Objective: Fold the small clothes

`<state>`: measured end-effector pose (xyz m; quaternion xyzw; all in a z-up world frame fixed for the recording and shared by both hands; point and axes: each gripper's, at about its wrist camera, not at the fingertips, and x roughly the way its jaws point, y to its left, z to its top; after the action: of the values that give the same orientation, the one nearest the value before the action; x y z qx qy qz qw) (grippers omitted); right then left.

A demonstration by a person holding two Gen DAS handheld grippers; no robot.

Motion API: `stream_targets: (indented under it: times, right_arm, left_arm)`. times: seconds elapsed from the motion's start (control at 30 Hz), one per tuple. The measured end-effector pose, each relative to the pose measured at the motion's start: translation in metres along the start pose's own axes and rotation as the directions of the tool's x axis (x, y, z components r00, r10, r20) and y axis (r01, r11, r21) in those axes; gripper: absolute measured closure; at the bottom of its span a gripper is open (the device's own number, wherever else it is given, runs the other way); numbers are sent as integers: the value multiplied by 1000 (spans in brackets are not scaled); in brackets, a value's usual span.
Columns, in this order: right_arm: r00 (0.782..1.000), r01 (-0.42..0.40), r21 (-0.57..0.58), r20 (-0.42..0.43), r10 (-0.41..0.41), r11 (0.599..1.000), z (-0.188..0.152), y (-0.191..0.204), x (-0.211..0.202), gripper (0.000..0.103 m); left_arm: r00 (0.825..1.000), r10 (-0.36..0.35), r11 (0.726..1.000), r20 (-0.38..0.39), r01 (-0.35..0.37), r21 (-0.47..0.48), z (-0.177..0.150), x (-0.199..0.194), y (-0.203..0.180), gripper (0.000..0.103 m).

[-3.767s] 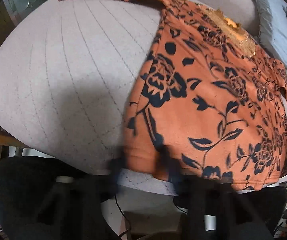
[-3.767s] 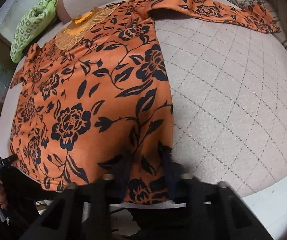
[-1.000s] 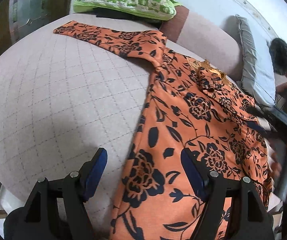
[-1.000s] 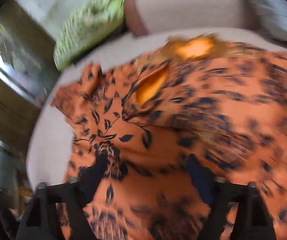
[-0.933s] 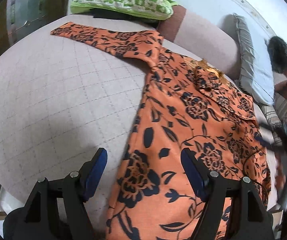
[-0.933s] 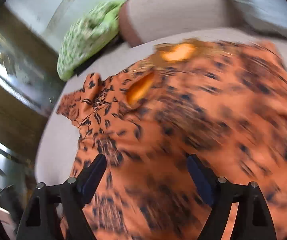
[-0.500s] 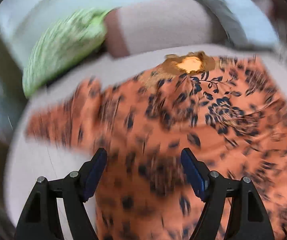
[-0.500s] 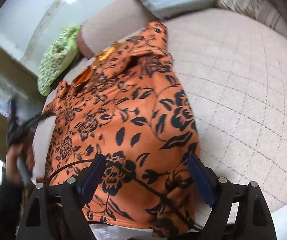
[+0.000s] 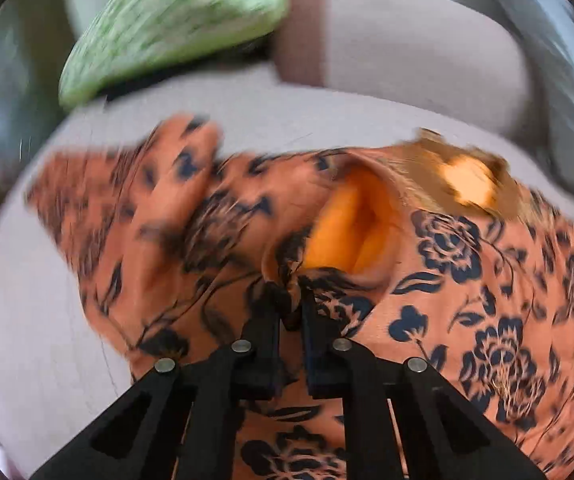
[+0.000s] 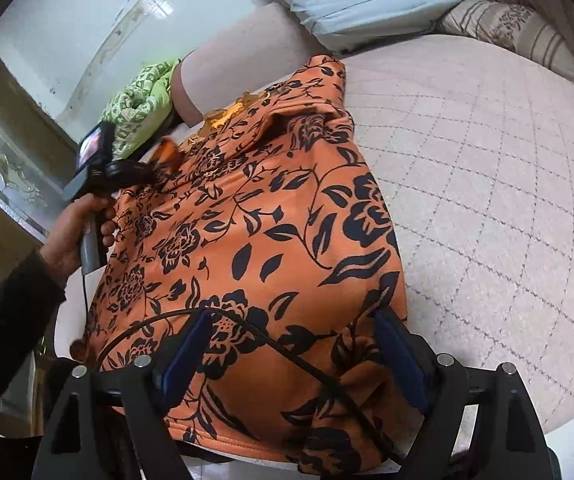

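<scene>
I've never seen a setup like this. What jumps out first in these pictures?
The orange garment with its dark flower print, spread over a pale quilted bed, fills both views. The left gripper has just closed its black jaws on a bunch of that fabric near the neckline, lifting a fold that shows the plain orange inside. The right gripper hangs open over the hem, a black cable trailing across the cloth.

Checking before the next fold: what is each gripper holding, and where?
Left gripper has just closed on the orange garment at a sleeve's edge, near the neckline. Right gripper is open, holding nothing.
</scene>
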<state>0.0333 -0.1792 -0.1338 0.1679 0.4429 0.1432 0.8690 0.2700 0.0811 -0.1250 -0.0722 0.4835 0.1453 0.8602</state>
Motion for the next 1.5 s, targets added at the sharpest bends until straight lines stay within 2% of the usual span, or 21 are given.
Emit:
stream_targets:
  times: [0.1,0.17,0.3,0.37,0.47,0.57,0.67,0.7,0.8,0.87,0.97,1.03,1.1,1.13,1.17,1.2,1.27,1.3,1.37,1.43,1.5]
  right_arm:
    - [1000,1,13,-9,-1,1000,2,0,-6,18]
    - [1000,9,32,-1,-9,999,4,-3,-18,18]
    - [1000,2,106,6,-2,994,11,-17,-55,18]
    - [999,37,115,27,-40,993,17,-23,-79,18]
    - [994,89,110,57,-96,990,31,-27,-109,17]
    - [992,94,84,76,-100,992,52,-22,-130,17]
    - [993,45,79,105,-54,996,74,-16,-137,17]
    - [993,4,74,117,-13,997,85,-11,-137,17]
    - [984,-129,35,129,124,991,110,5,-124,17]
    - [971,-196,20,147,191,980,129,14,-106,17]
    - [938,-317,6,150,313,948,165,29,-53,17]
    - [897,-434,42,113,427,900,187,31,-8,17]
    - [895,-443,105,108,433,890,209,27,41,17]
    - [873,-487,144,68,483,861,219,23,68,17]
    - [871,-486,184,22,491,854,227,17,96,17]
    - [913,-392,224,-23,407,892,231,7,122,17]
    - [966,-184,248,-134,222,951,236,-19,160,20]
    - [981,-110,284,-123,150,953,236,-37,163,36]
    - [987,-120,335,-57,147,934,238,-50,147,39]
    - [990,-134,273,-6,141,953,239,-35,123,31]
    - [977,-210,211,9,213,955,235,-11,107,29]
  left_arm:
    - [993,-113,974,-15,108,-198,-8,7,37,93]
    - [975,-220,926,-26,201,-319,-14,15,57,92]
    - [947,-321,890,-31,290,-352,-10,19,75,91]
    - [948,-317,890,-14,292,-352,-6,17,86,86]
    - [983,-184,922,-5,171,-346,-11,10,100,86]
    - [981,-195,897,-22,169,-408,-17,2,109,87]
    - [990,-130,946,46,138,-295,-17,-29,95,85]
    - [986,-140,954,86,158,-255,-17,-39,91,75]
    - [960,-222,966,173,241,-96,-11,-66,63,46]
    - [942,-268,963,199,265,45,-4,-70,32,46]
    - [959,-240,966,149,221,131,3,-47,1,46]
    - [986,-150,980,78,138,143,6,-19,-6,46]
    - [996,-83,985,15,79,152,5,1,-6,46]
    - [997,-72,988,5,71,140,3,8,-1,46]
    - [995,-93,986,23,89,142,2,6,3,46]
    - [995,-92,984,29,86,156,2,3,4,46]
    - [997,-70,981,34,62,186,0,-3,6,46]
    - [997,-69,980,38,61,187,-2,-6,11,46]
    - [996,-79,982,40,71,175,-2,-6,19,45]
    - [995,-85,983,41,77,169,-3,-4,23,45]
    - [995,-88,983,50,79,165,-6,-9,28,45]
